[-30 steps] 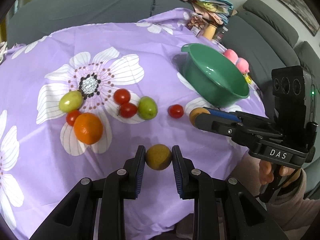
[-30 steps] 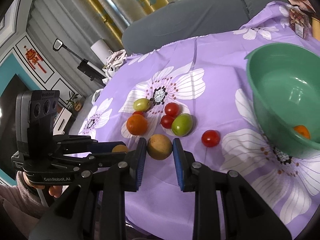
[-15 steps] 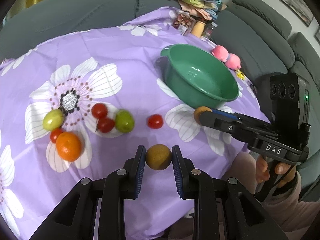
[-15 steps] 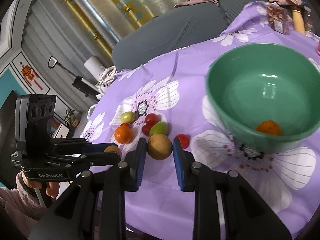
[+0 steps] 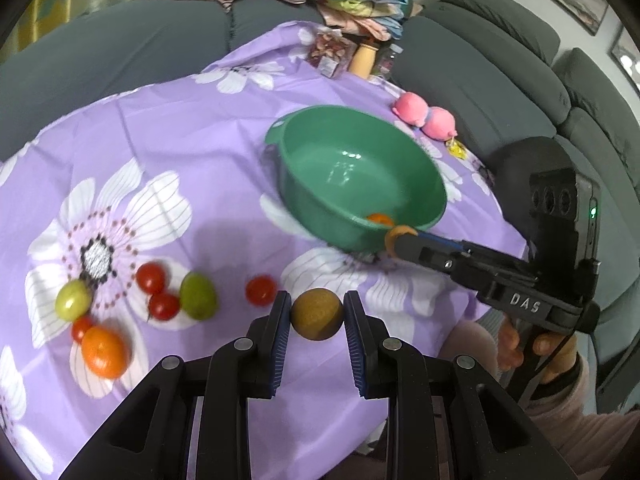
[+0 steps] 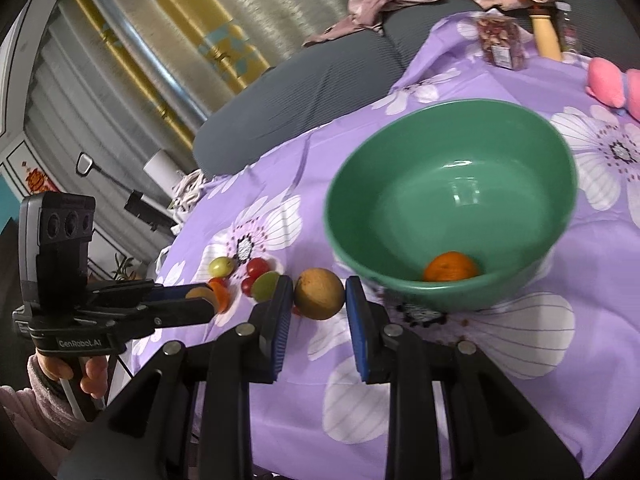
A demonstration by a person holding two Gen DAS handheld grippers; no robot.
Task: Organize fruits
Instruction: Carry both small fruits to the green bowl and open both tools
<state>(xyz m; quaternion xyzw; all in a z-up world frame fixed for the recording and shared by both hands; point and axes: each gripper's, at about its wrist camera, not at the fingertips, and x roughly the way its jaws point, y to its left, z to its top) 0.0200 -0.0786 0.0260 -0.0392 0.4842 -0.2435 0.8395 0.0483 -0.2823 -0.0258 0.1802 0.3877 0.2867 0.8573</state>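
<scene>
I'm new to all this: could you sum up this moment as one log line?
left gripper: shut on brown fruit | right gripper: shut on brown fruit | green bowl: one orange

My left wrist camera sits on left gripper [image 5: 317, 316], looks forward and down along fingers, close over purple flower cloth [image 5: 168, 128]. Green bowl [image 5: 360, 204] up and right of middle, right gripper [image 5: 394, 238] at right side. My right wrist camera sits on right gripper [image 6: 319, 300], looks less steeply down, very near bowl [image 6: 452, 304]. Left gripper [image 6: 202, 294] at left side. Both views share bowl, cloth, fruit pile [image 5: 120, 308] [image 6: 244, 276], grey sofa [image 5: 120, 52] behind.
</scene>
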